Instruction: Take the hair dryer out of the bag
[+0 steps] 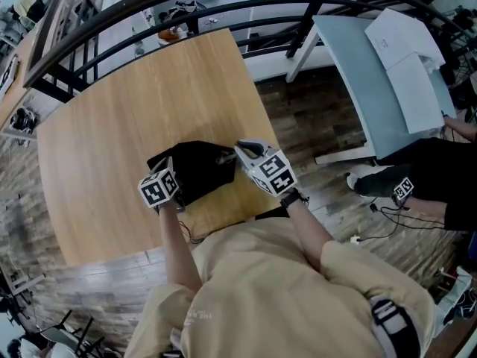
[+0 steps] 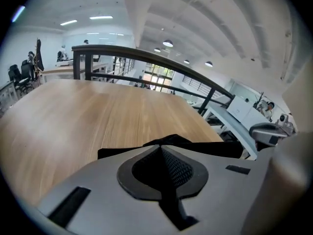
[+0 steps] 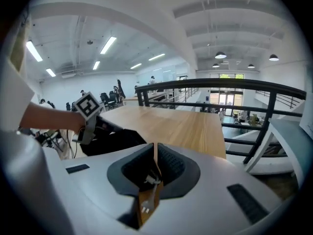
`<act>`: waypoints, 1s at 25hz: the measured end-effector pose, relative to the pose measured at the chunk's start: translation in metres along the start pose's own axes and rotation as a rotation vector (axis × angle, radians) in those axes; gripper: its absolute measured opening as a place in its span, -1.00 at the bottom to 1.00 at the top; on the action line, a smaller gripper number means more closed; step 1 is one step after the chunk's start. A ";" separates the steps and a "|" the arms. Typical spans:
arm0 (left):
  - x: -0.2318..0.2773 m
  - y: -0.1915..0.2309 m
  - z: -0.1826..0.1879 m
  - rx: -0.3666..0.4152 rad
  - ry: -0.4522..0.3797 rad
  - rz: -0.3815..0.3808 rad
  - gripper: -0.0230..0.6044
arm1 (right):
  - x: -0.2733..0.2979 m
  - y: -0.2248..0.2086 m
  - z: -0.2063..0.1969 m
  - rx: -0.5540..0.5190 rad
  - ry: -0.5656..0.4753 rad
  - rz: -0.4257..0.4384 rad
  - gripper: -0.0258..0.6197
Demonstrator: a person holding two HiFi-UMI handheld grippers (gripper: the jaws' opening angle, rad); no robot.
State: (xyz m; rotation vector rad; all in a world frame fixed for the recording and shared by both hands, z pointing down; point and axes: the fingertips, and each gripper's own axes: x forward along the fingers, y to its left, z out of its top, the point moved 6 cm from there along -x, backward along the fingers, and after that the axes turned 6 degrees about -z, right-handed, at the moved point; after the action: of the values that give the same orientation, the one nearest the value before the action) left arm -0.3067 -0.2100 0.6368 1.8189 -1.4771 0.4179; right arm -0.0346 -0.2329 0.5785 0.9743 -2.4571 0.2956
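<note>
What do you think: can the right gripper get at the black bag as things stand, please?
Probably yes: the right gripper sits shut close beside the black bag, nothing between them, though its jaws must open first.

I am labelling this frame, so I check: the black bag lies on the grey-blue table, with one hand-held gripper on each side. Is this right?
No. The head view shows the black bag on the light wooden table, not the grey-blue one. The left hand-held gripper and the right hand-held gripper do flank it.
</note>
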 end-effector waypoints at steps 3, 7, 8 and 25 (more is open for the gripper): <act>0.000 0.003 -0.002 -0.005 -0.007 -0.005 -0.87 | 0.002 0.013 -0.022 -0.092 0.057 0.113 -0.88; 0.005 0.000 0.003 0.021 -0.012 -0.016 -0.86 | 0.014 0.030 -0.032 -0.287 0.125 0.203 -0.87; 0.005 0.000 0.005 0.022 -0.014 -0.018 -0.87 | 0.021 0.035 -0.034 -0.343 0.145 0.218 -0.83; 0.009 -0.005 0.010 -0.024 -0.005 -0.048 -0.87 | 0.117 0.075 -0.072 -0.678 0.329 0.414 -0.13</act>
State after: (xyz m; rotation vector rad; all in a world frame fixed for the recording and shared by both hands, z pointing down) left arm -0.3013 -0.2231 0.6338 1.8342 -1.4327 0.3705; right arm -0.1347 -0.2214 0.6977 0.1177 -2.1810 -0.2272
